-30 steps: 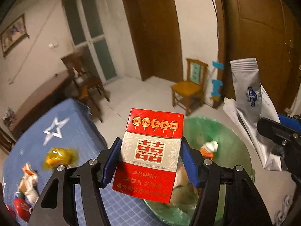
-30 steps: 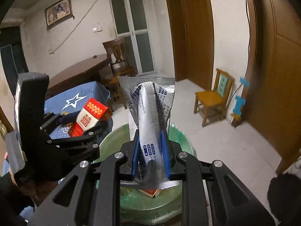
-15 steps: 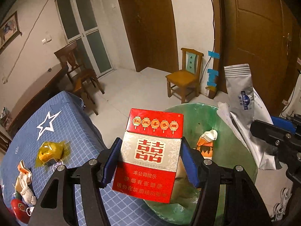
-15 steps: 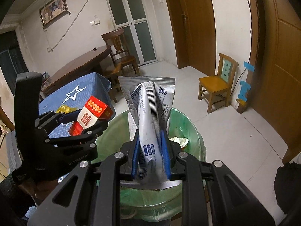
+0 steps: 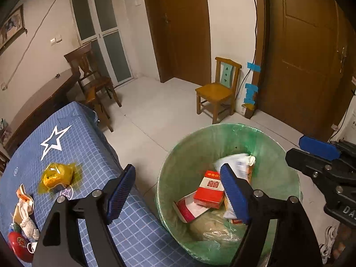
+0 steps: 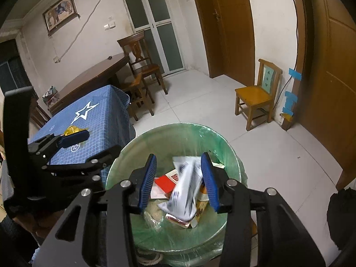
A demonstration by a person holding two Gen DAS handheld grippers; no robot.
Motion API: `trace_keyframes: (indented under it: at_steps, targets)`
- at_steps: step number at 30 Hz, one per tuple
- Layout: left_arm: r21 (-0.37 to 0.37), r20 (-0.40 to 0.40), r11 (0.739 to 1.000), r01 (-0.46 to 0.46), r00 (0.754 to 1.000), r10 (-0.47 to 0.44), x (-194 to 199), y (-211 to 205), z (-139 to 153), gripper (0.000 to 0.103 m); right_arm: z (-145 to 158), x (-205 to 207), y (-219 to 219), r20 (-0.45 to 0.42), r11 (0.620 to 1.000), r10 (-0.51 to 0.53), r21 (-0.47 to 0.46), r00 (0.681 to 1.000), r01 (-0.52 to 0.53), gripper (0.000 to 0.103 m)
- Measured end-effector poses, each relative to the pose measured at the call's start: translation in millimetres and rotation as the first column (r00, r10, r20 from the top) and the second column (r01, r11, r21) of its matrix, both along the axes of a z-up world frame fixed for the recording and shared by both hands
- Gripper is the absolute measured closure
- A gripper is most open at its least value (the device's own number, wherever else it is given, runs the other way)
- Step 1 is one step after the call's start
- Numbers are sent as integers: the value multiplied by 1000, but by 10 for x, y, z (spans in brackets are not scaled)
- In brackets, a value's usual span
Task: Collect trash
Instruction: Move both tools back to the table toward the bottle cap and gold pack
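Above the green-lined bin [image 6: 224,151], both grippers hang with jaws released and nothing between them.

Left gripper [image 5: 178,191] has its blue pads spread wide over the bin's near edge; the red cigarette pack [image 5: 209,189] lies inside the bin on other trash. Right gripper [image 6: 179,181] is also spread apart, and the silver pouch [image 6: 185,189], blurred, is just under its pads, inside the bin. On the bench [image 5: 73,142] with blue checked cloth, beside the bin, lie a yellow wrapper [image 5: 56,176] and more small trash [image 5: 23,209].
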State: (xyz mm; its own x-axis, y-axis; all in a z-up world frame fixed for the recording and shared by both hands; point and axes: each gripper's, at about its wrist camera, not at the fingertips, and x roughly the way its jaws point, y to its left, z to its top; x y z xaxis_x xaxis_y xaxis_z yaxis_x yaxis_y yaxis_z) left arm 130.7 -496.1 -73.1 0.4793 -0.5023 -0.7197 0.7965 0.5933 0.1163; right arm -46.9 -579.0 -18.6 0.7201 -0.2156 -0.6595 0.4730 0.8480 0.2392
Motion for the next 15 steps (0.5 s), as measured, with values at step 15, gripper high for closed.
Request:
trace_keyframes:
  at_steps: [15]
  targets:
    - [-71, 6, 982, -176, 984, 177, -22, 1070, 261, 24, 283, 39, 564, 155, 994, 57, -96, 986, -43, 63]
